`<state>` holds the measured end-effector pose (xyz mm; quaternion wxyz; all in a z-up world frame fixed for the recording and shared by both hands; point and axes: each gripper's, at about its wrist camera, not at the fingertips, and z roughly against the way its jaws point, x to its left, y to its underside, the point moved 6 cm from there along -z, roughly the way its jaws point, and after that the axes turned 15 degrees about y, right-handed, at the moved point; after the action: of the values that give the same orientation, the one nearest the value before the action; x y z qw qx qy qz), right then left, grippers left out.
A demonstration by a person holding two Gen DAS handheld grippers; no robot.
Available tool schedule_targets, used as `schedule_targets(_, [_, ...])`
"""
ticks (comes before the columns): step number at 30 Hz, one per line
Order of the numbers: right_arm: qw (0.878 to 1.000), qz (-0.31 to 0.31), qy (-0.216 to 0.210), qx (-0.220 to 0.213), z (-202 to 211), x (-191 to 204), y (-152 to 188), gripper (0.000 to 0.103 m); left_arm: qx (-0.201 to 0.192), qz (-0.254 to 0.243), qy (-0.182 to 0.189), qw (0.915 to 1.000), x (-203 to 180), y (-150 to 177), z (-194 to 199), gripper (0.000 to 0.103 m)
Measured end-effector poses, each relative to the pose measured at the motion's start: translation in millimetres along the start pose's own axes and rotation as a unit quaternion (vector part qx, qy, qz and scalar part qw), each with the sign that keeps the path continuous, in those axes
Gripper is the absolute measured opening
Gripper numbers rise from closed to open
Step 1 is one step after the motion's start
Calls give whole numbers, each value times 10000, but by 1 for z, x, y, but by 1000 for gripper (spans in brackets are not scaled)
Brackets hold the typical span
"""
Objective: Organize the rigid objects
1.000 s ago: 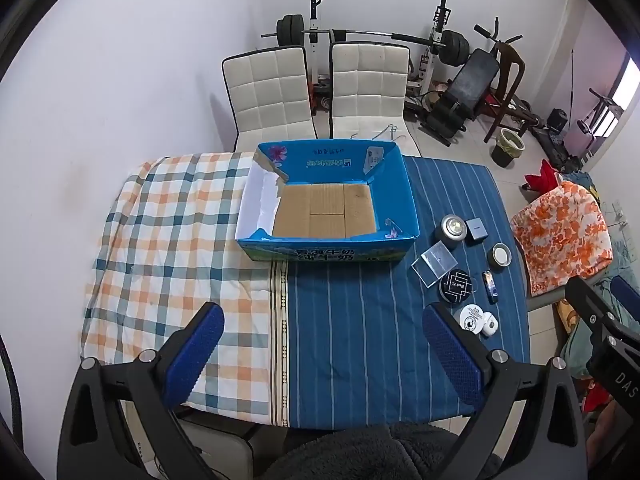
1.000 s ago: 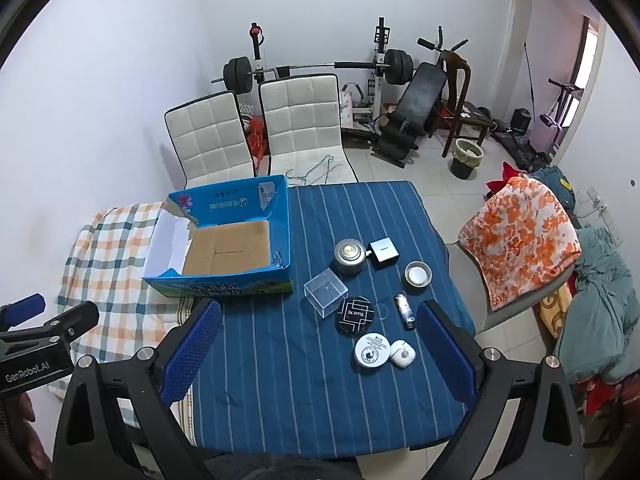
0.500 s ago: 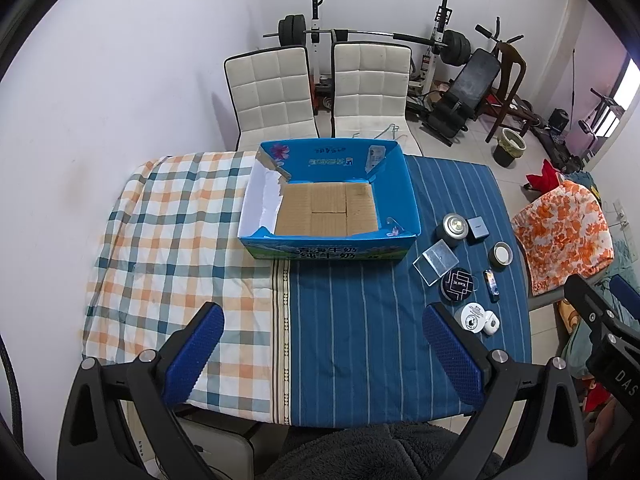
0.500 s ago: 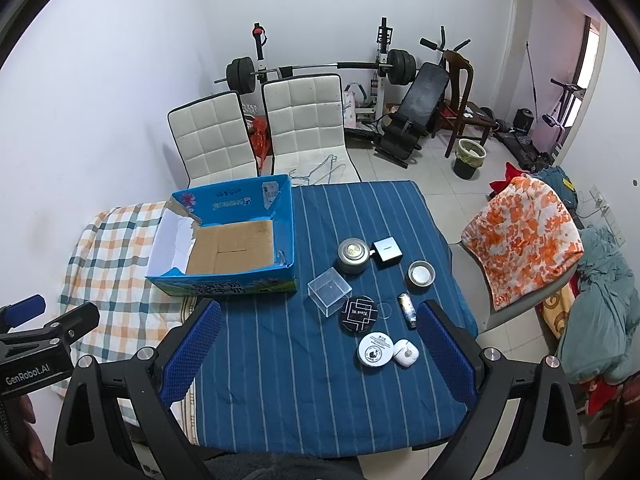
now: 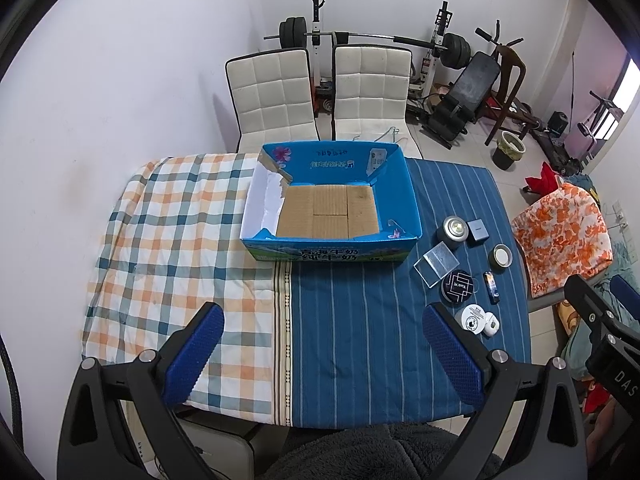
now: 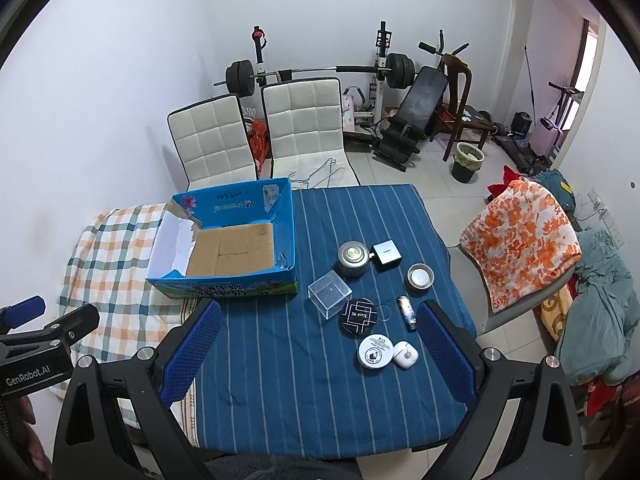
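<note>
An empty blue cardboard box (image 5: 332, 246) (image 6: 224, 286) stands open mid-table. To its right lie several small items: a clear plastic cube (image 6: 329, 293), a metal tin (image 6: 352, 258), a grey square box (image 6: 386, 254), a small round tin (image 6: 420, 276), a black round case (image 6: 359, 316), a small dark bottle (image 6: 406, 312), a white round tin (image 6: 375, 351) and a white pebble-shaped case (image 6: 405, 355). My left gripper (image 5: 320, 356) is open and empty, high above the table's near edge. My right gripper (image 6: 320, 352) is open and empty, high above the near blue cloth.
The table wears a checked cloth (image 5: 180, 240) on the left and a blue striped cloth (image 6: 320, 380) on the right. Two white chairs (image 6: 304, 128) stand behind it. A chair with an orange floral cover (image 6: 520, 240) is at the right. Gym gear lines the back wall.
Both grippers have risen and drawn back slightly, so the table looks a little smaller and lower. Nothing on the table has moved.
</note>
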<state>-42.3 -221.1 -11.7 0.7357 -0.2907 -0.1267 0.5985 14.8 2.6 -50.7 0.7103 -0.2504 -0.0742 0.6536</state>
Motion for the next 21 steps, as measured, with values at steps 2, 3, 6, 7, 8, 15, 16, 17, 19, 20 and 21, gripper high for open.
schedule_targets(2, [10000, 14, 5, -7, 0, 0, 0, 100, -9, -11, -11, 10000, 0, 0, 0, 102])
schedule_targets(3, [10000, 12, 5, -6, 0, -1, 0, 100, -12, -5, -10, 10000, 0, 0, 0, 102])
schedule_targets(6, [10000, 2, 11, -24, 2, 1, -1, 100, -26, 2, -17, 10000, 0, 1, 0, 102])
schedule_targets(7, [10000, -2, 11, -35, 3, 1, -2, 100, -25, -1, -17, 10000, 0, 0, 0, 102])
schedule_targets(8, [10000, -8, 14, -44, 4, 2, -2, 100, -23, -2, -16, 10000, -1, 0, -1, 102])
schedule_targets(15, [10000, -8, 2, -50, 5, 2, -3, 100, -14, 4, 0, 10000, 2, -3, 2, 102])
schedule_targets(16, [10000, -2, 2, -51, 5, 3, -4, 100, -15, 5, -6, 10000, 2, -3, 1, 102])
schedule_targets(17, [10000, -4, 6, -55, 5, 3, -4, 100, -14, 6, -7, 10000, 2, -3, 2, 102])
schedule_targets(19, [10000, -9, -1, -49, 5, 3, -4, 100, -26, 12, -13, 10000, 2, -2, 1, 102])
schedule_targets(20, [10000, -10, 2, -54, 5, 3, -3, 100, -35, 13, -15, 10000, 2, -2, 2, 102])
schedule_targets(21, [10000, -8, 8, -62, 5, 3, -3, 100, -36, 10, -13, 10000, 2, -3, 2, 102])
